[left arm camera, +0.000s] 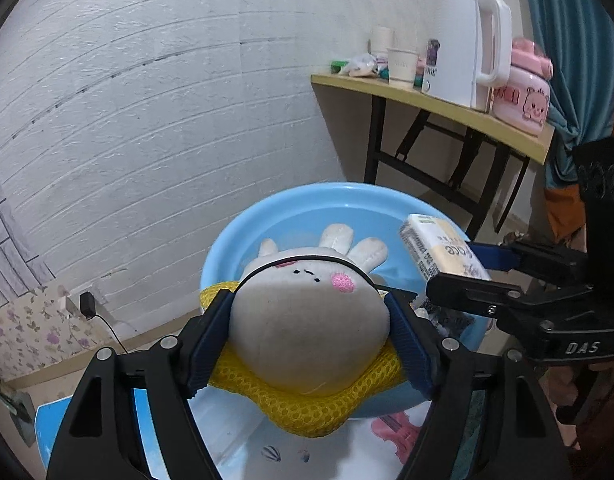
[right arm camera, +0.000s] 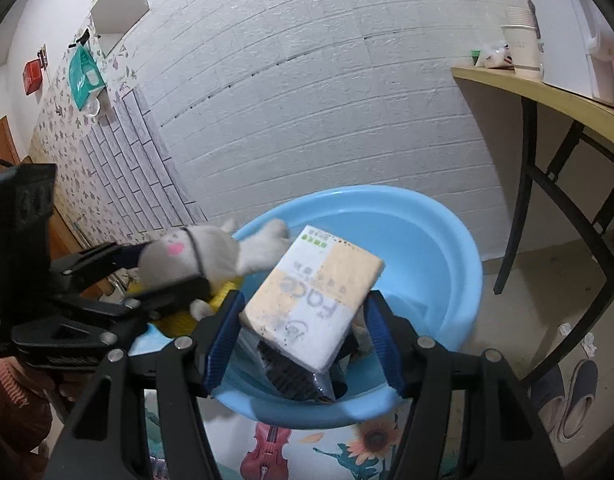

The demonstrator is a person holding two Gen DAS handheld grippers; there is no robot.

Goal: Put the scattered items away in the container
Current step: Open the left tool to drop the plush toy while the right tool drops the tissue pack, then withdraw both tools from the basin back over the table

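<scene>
A light blue plastic basin (left arm camera: 303, 204) (right arm camera: 439, 220) stands in front of both grippers. My left gripper (left arm camera: 311, 312) is shut on a white plush rabbit (left arm camera: 307, 320) in a yellow mesh dress and holds it over the basin's near rim. The rabbit also shows at the left of the right wrist view (right arm camera: 187, 256). My right gripper (right arm camera: 303, 320) is shut on a white and tan tissue pack (right arm camera: 311, 300) with a dark item under it, held above the basin. The pack also shows in the left wrist view (left arm camera: 443, 252).
A folding table (left arm camera: 427, 96) with a white kettle (left arm camera: 463, 48), paper cups and a pink container (left arm camera: 527, 88) stands at the right against the white brick wall. A printed mat (right arm camera: 327, 452) lies under the basin. Slippers (right arm camera: 575, 396) lie on the floor at right.
</scene>
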